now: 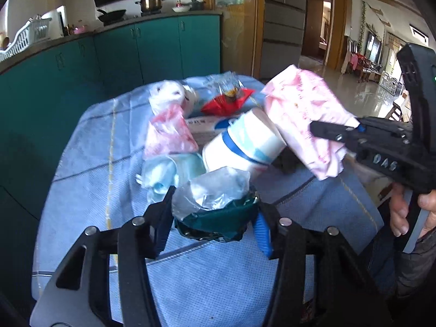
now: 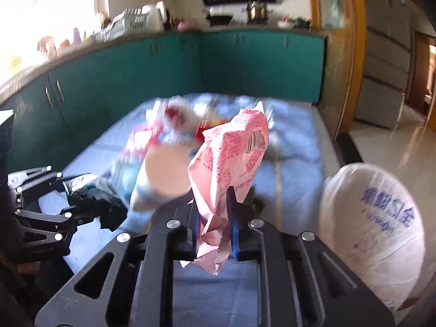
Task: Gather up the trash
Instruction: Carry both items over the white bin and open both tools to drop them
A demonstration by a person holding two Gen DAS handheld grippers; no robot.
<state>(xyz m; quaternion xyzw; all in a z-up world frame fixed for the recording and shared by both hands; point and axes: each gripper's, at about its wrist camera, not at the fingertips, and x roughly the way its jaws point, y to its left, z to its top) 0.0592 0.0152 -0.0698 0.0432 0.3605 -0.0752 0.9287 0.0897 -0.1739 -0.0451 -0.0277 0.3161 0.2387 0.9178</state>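
My right gripper (image 2: 211,218) is shut on a pink printed wrapper (image 2: 234,158) and holds it above the blue cloth; the same wrapper (image 1: 302,125) and gripper (image 1: 331,132) show at the right of the left wrist view. My left gripper (image 1: 212,218) is closed on a dark green wrapper with clear plastic (image 1: 215,204); it also shows in the right wrist view (image 2: 79,201). A white paper cup (image 1: 242,144) lies on its side among the trash. A pink bag (image 1: 169,133), a light blue mask (image 1: 166,171) and a red wrapper (image 1: 226,100) lie behind.
The trash lies on a table under a blue cloth (image 1: 95,163). A white sack with blue print (image 2: 373,223) stands at the right. Teal kitchen cabinets (image 1: 114,54) run behind the table. A tiled floor (image 1: 354,87) opens to the right.
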